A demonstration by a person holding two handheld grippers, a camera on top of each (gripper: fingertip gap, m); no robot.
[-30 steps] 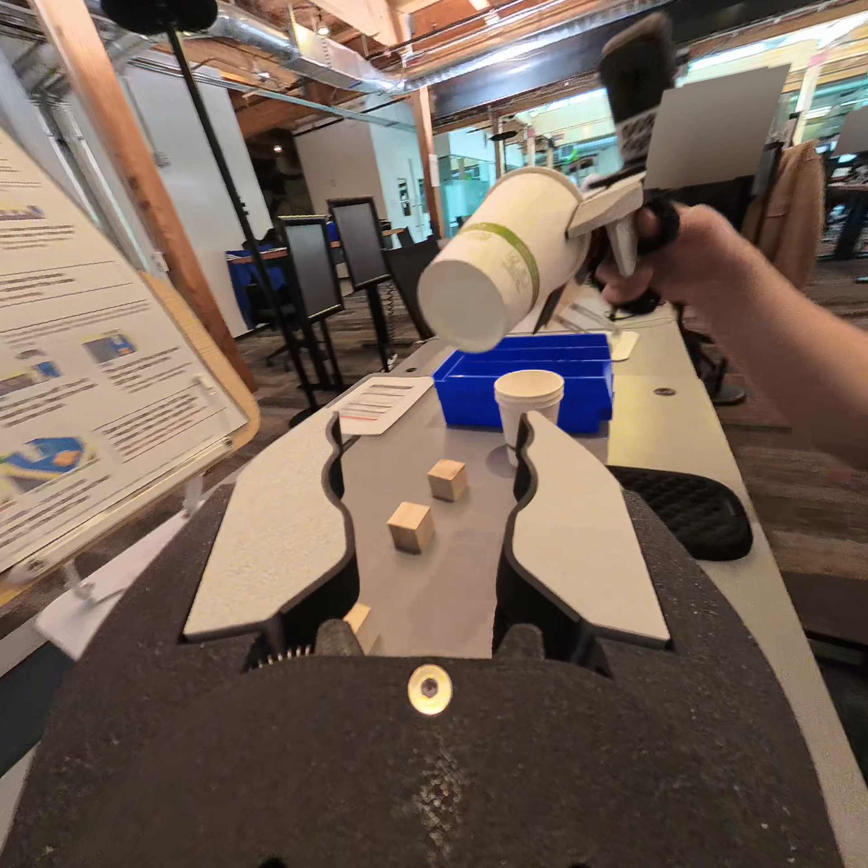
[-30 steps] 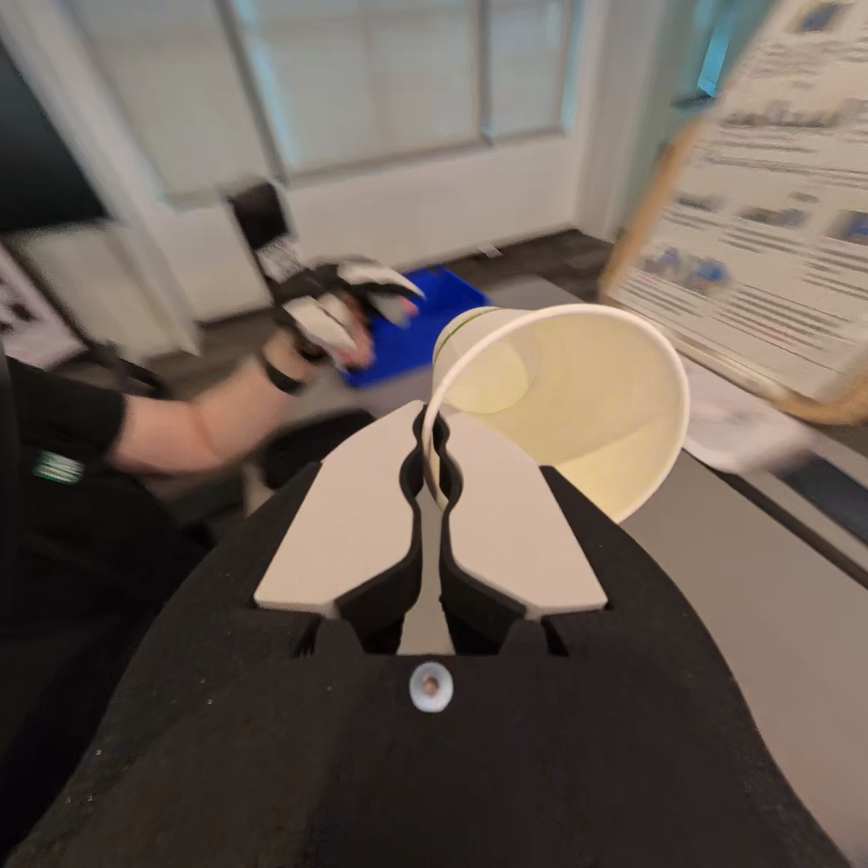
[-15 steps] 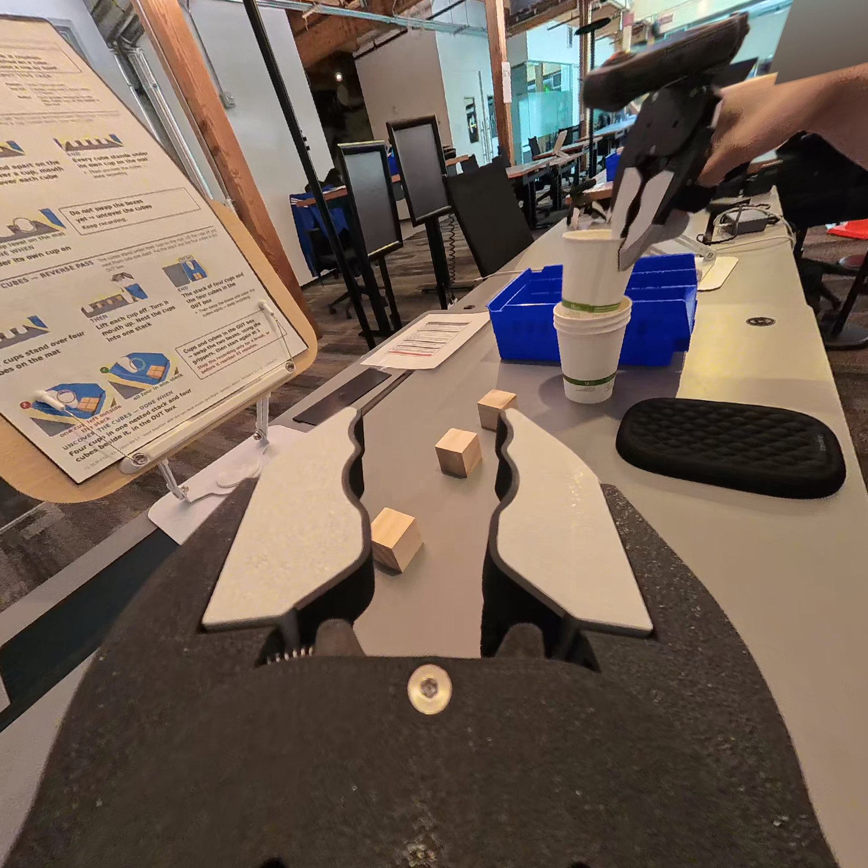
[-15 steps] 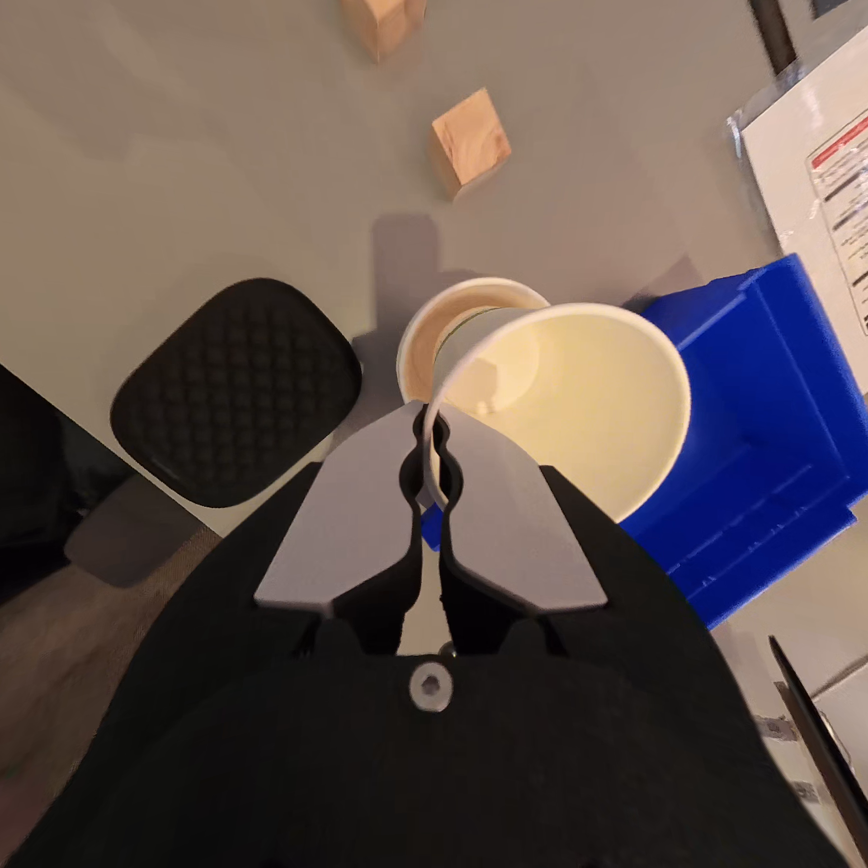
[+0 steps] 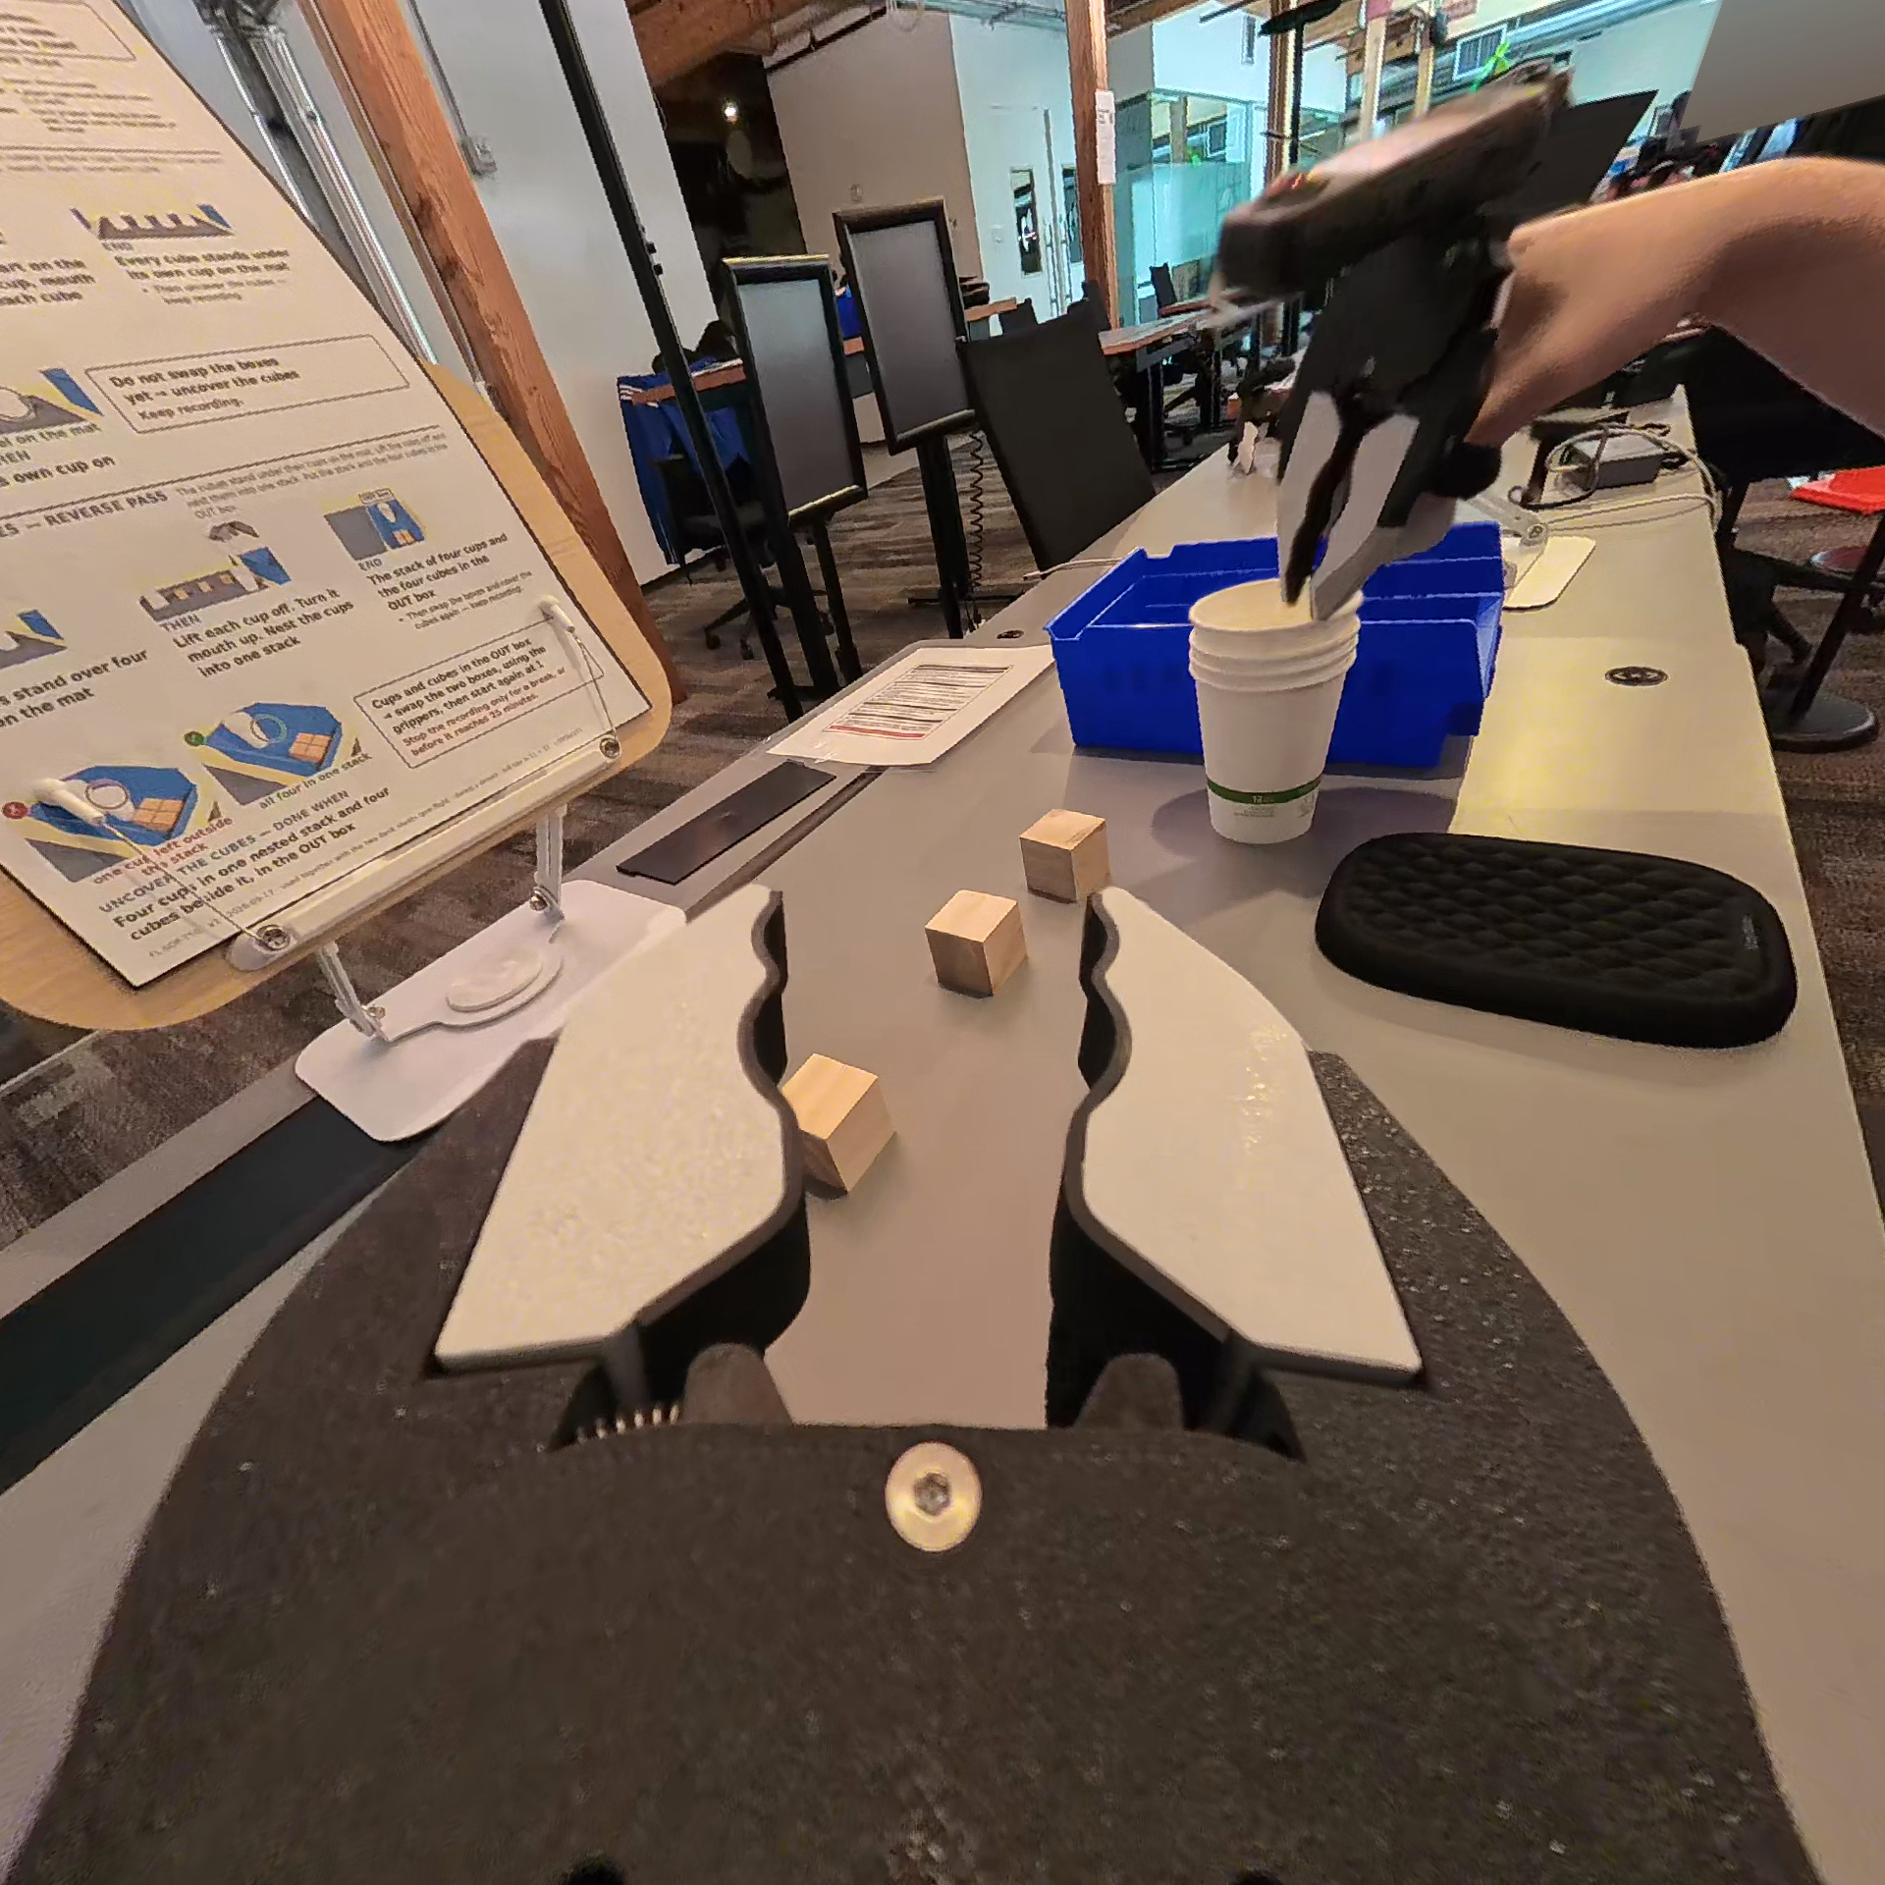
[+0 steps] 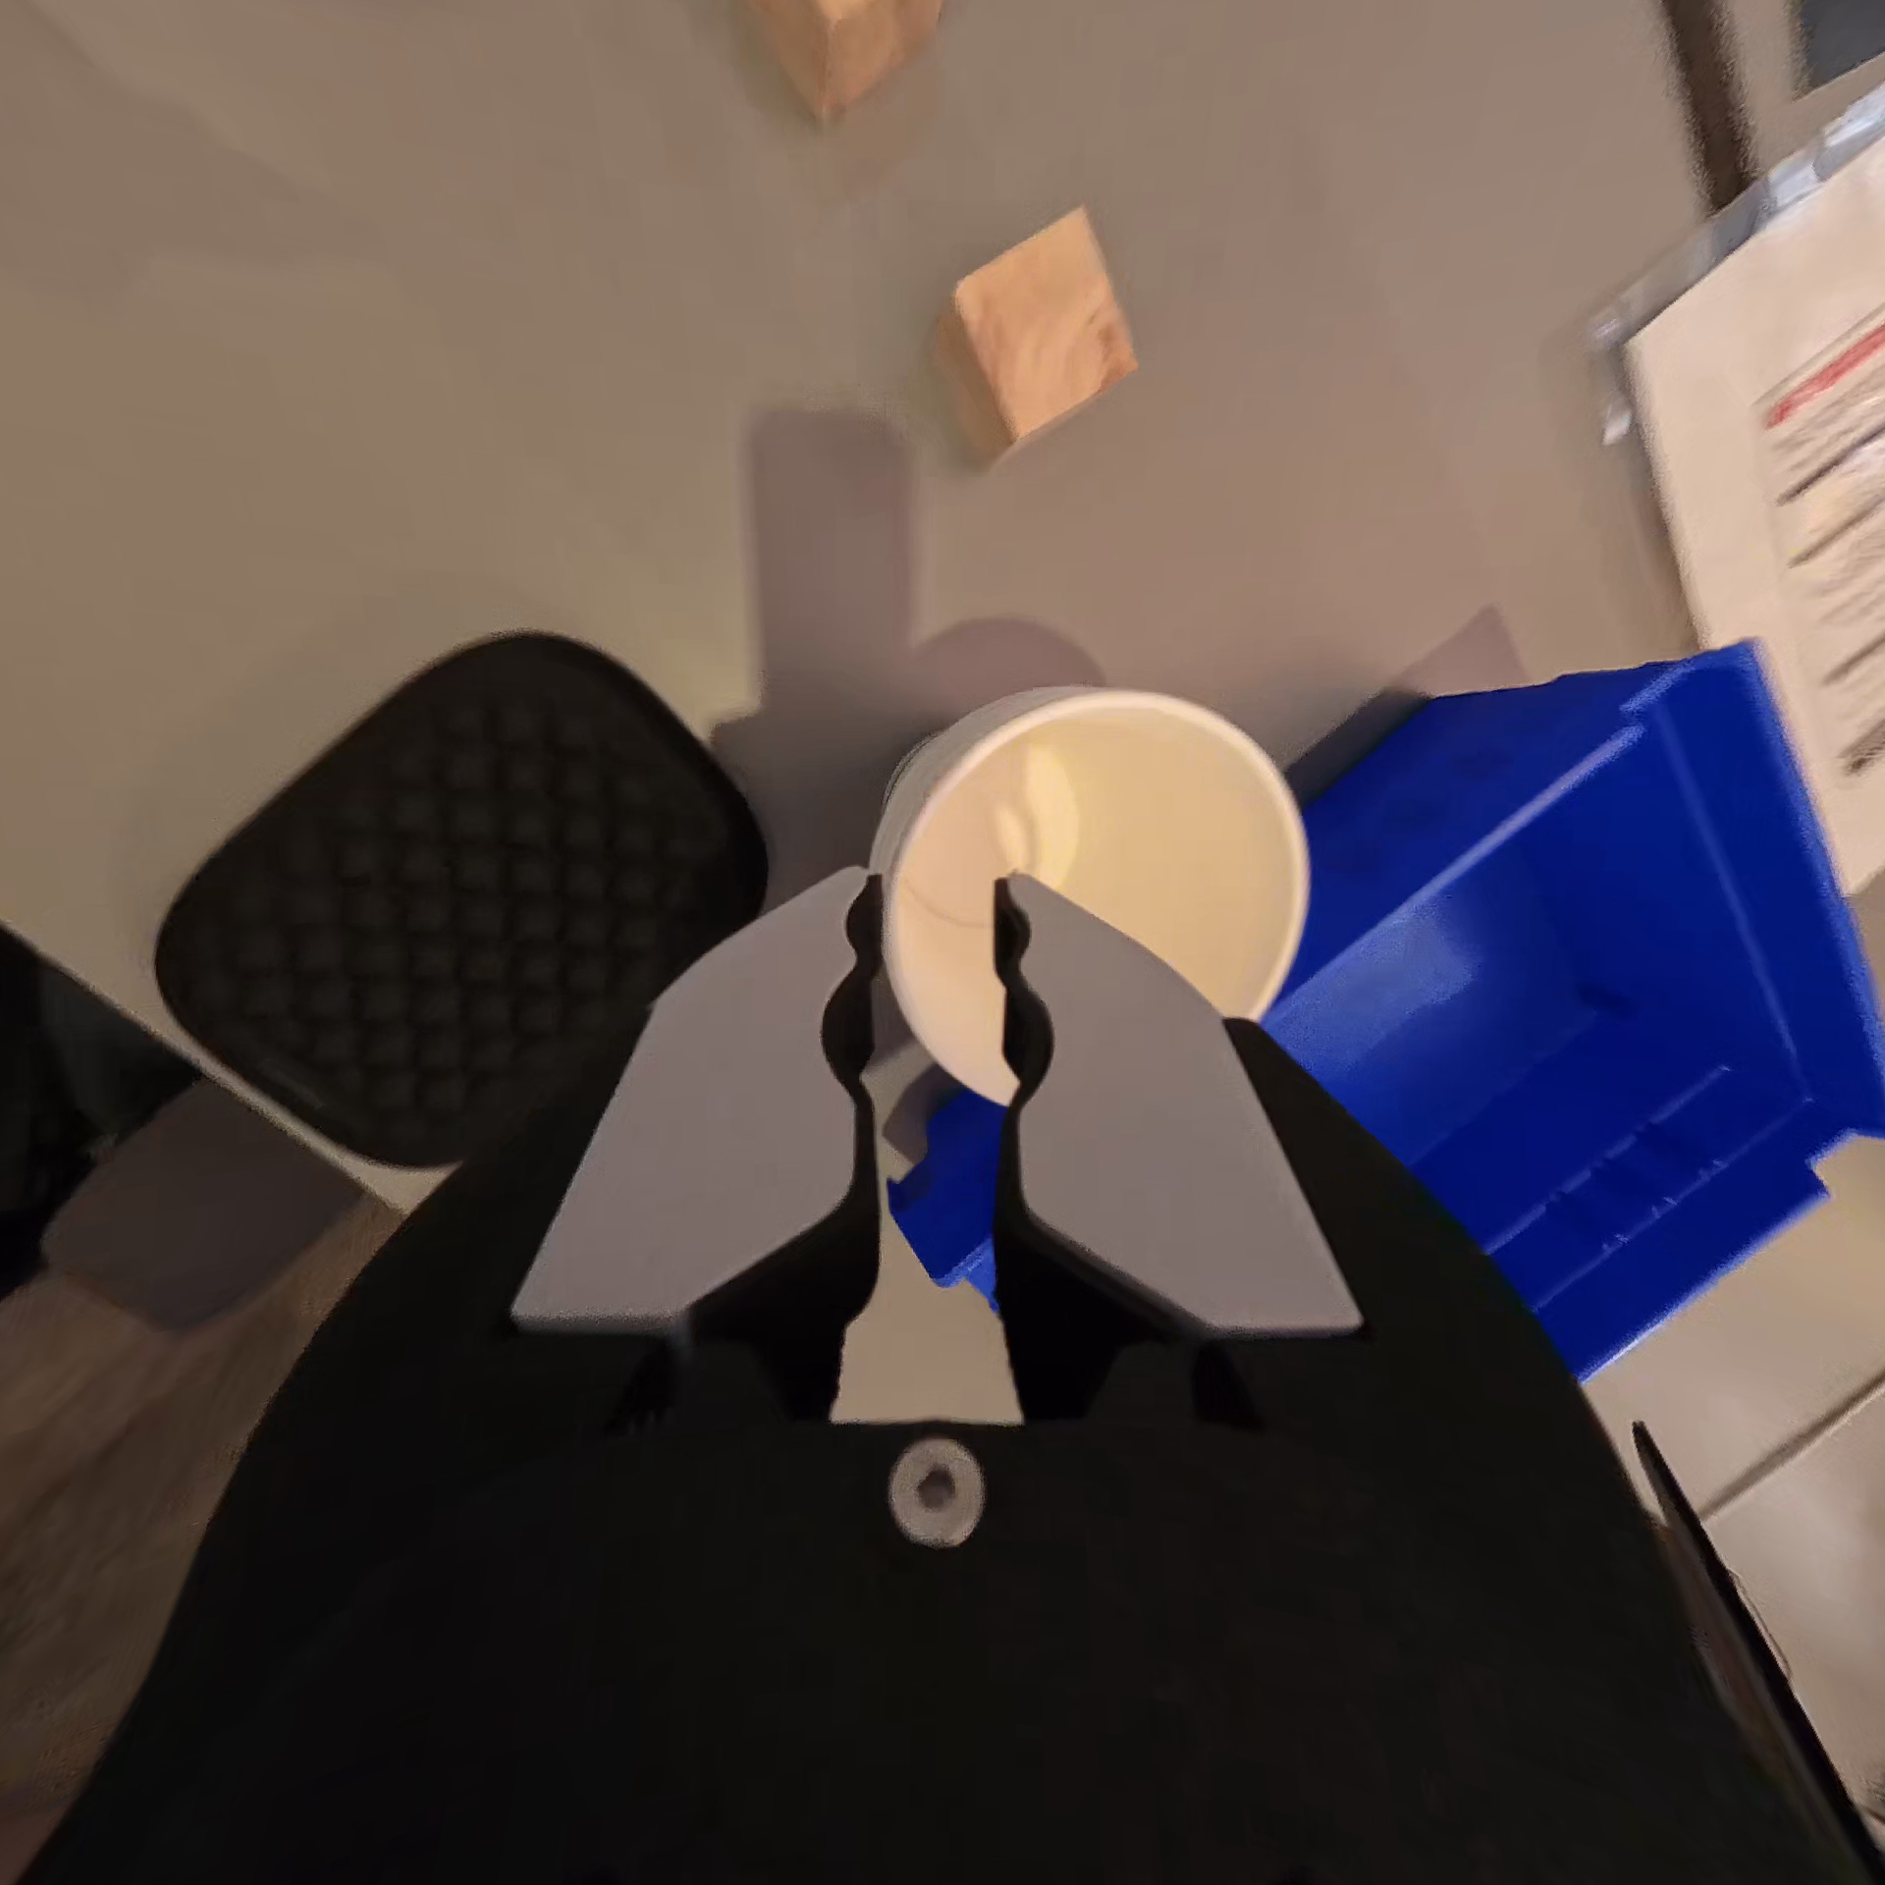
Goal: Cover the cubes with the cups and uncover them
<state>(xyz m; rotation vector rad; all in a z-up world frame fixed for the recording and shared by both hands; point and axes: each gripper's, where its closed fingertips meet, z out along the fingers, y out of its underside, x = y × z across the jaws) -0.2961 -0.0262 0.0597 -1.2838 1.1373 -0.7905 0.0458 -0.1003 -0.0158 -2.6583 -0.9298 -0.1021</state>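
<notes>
Three wooden cubes (image 5: 1063, 855) (image 5: 974, 940) (image 5: 838, 1122) lie bare on the grey table. A stack of nested white paper cups (image 5: 1270, 714) stands mouth up in front of the blue bin. My left gripper (image 5: 933, 908) is open and empty, low over the table, with the nearest cube by its left finger. My right gripper (image 6: 933, 887) points down at the cup stack (image 6: 1122, 816). Its fingers are parted, one on each side of the top cup's rim. It also shows in the left wrist view (image 5: 1316, 602). Two cubes (image 6: 1040, 332) (image 6: 836, 41) lie beyond the stack.
A blue bin (image 5: 1122, 653) (image 6: 1581, 969) stands behind the cups. A black padded rest (image 5: 1550, 938) (image 6: 459, 887) lies to the right of the cubes. An instruction board (image 5: 255, 510) on a stand is at the left. A laminated sheet (image 5: 918, 704) lies beside the bin.
My right gripper swung the cup mouth up, lowered it into the stack and parted its fingers. The cup now sits fully nested. My left gripper drew back a little.
</notes>
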